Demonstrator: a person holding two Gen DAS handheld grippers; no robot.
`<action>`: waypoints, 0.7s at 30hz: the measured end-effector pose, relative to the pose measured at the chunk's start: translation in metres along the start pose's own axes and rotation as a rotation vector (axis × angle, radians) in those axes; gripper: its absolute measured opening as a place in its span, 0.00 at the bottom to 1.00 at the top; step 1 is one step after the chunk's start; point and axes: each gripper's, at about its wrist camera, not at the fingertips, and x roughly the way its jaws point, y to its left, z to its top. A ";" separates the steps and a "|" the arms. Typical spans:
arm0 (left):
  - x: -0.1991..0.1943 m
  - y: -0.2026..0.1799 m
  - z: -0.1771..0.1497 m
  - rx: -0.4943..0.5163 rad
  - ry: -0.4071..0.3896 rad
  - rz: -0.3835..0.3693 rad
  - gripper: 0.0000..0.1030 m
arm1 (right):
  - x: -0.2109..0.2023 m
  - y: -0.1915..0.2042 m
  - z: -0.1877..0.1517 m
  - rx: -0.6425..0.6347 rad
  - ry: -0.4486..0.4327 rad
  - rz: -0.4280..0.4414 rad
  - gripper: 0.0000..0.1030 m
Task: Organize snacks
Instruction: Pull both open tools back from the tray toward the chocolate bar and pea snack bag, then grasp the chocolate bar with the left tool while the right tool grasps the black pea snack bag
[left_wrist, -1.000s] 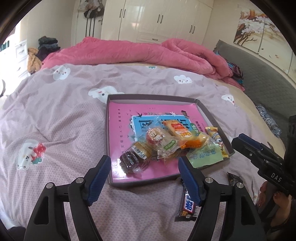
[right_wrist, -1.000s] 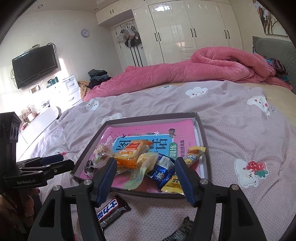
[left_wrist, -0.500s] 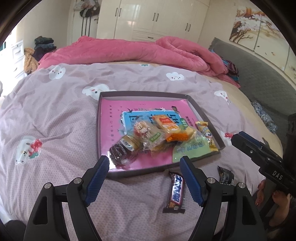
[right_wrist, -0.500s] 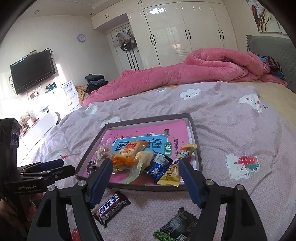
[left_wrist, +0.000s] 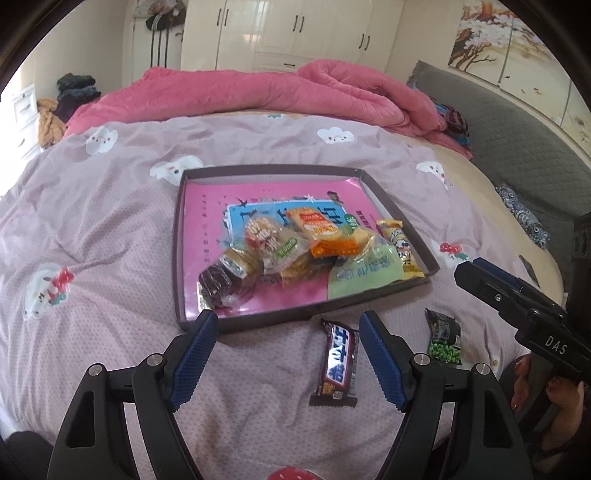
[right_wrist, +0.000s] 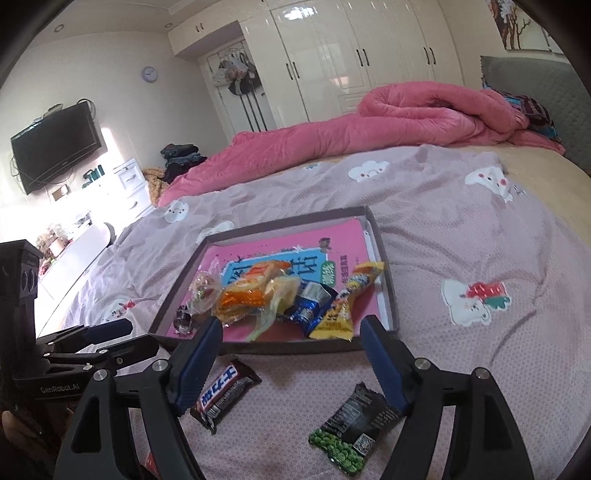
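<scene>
Sorting snacks into tray (left_wrist: 177, 258) on bed (left_wrist: 92, 229); most packets already piling at tray's near half, likely gathered there as the collecting spot. Two stragglers lying outside on the sheet, just beside near rim: chocolate bar (left_wrist: 338, 363) and pea packet (left_wrist: 443, 338). Left hand-held gripper (left_wrist: 286, 354) hovering low over sheet, jaws spread, pinching nothing; bar lying between its fingers, nearer the right one, not touching. Right hand-held gripper (right_wrist: 291, 363) also spread and empty; pea packet (right_wrist: 352, 424) lying below and between its fingers, close to the right one; bar (right_wrist: 223, 391) just by the left finger. Judging next step: each closing on its nearest straggler, then lifting over rim. Thin crinkly wrappers likely slipping or bunching with sheet.
</scene>
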 end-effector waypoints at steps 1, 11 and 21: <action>0.002 0.000 -0.001 -0.003 0.010 -0.005 0.77 | 0.001 -0.002 -0.002 0.011 0.014 -0.015 0.74; 0.022 -0.010 -0.017 0.005 0.095 -0.040 0.77 | 0.009 -0.024 -0.023 0.112 0.154 -0.105 0.74; 0.042 -0.026 -0.034 0.049 0.158 -0.053 0.77 | 0.032 -0.046 -0.049 0.221 0.317 -0.152 0.74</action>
